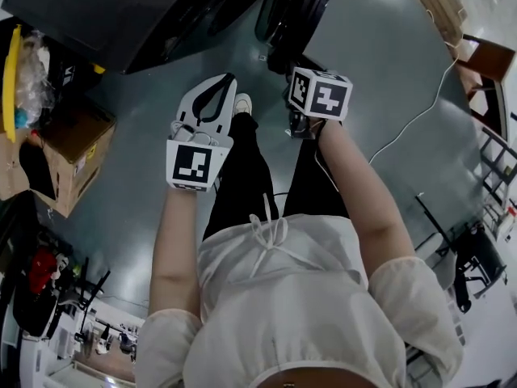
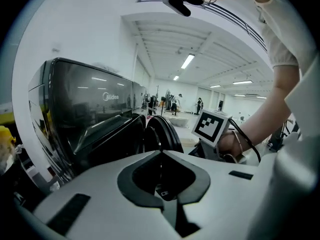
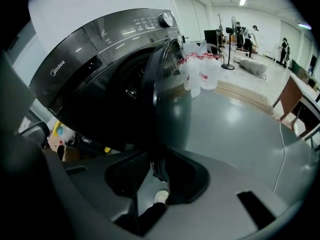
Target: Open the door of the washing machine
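Note:
A dark grey washing machine [image 3: 110,49] stands with its round door [image 3: 167,99] swung partly out. In the right gripper view the door's lower rim runs down between the jaws of my right gripper [image 3: 159,173], which is shut on it. In the head view only that gripper's marker cube [image 1: 319,94] shows, just below the door [image 1: 295,6]. My left gripper [image 1: 227,79] hangs left of it, shut with its tips together and nothing in them. In the left gripper view it [image 2: 161,153] points toward the machine [image 2: 85,114] and the door's edge [image 2: 162,131].
A cardboard box [image 1: 69,148] and clutter sit left of the machine. Clear water jugs [image 3: 202,71] stand behind the door. A white cable [image 1: 420,111] crosses the grey floor at right, near a wooden table [image 1: 485,59]. The person's legs and white shoe [image 1: 242,103] are below the grippers.

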Tool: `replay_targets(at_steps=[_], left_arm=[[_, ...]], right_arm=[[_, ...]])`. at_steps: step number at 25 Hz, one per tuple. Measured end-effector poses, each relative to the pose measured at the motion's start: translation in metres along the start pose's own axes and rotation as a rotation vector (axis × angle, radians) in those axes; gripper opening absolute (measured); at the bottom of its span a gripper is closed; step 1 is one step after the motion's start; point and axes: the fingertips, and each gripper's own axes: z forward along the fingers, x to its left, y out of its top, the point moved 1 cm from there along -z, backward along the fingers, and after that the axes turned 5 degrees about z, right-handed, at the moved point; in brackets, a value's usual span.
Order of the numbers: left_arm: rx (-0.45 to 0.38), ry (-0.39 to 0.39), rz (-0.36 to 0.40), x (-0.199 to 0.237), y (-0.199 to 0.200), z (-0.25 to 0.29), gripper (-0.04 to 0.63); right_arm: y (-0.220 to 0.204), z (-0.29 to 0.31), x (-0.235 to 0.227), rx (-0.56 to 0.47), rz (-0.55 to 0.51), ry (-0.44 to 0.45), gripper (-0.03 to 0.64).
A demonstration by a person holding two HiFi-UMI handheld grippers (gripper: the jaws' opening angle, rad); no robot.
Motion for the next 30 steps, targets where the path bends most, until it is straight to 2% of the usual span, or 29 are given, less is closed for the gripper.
replay_targets(at_steps=[2, 9, 13, 16, 19, 22, 25, 30], left_arm=[[0.020, 0.019, -0.029, -0.019, -0.003, 0.006, 0.021], [-0.049, 0.099, -0.018, -0.062, 0.011, 0.040, 0.021], [-0.053, 0.131, -0.020, -0.085, 0.023, 0.062, 0.021], [0.000, 0.127, -0.048, -0.109, 0.033, 0.078, 0.021], [-0.033, 0.111, -0.038, -0.131, 0.048, 0.101, 0.021], [0.001, 0.084, -0.030, -0.154, 0.054, 0.121, 0.021], [-0.046, 0.087, -0.007, -0.166, 0.067, 0.138, 0.021], [-0.013, 0.080, -0.031, -0.198, 0.076, 0.172, 0.021]], right_arm=[[-0.001, -0.005, -0.016, 0.003, -0.027, 0.011, 0.097], [0.002, -0.021, -0.068, 0.036, -0.110, 0.066, 0.098], [0.005, -0.031, -0.101, 0.057, -0.152, 0.087, 0.098], [0.013, -0.039, -0.130, 0.066, -0.181, 0.077, 0.095], [0.024, -0.047, -0.163, 0.075, -0.201, 0.065, 0.095], [0.036, -0.052, -0.193, 0.073, -0.229, 0.066, 0.095], [0.047, -0.056, -0.216, 0.062, -0.249, 0.069, 0.095], [0.074, -0.064, -0.261, 0.032, -0.283, 0.076, 0.095]])
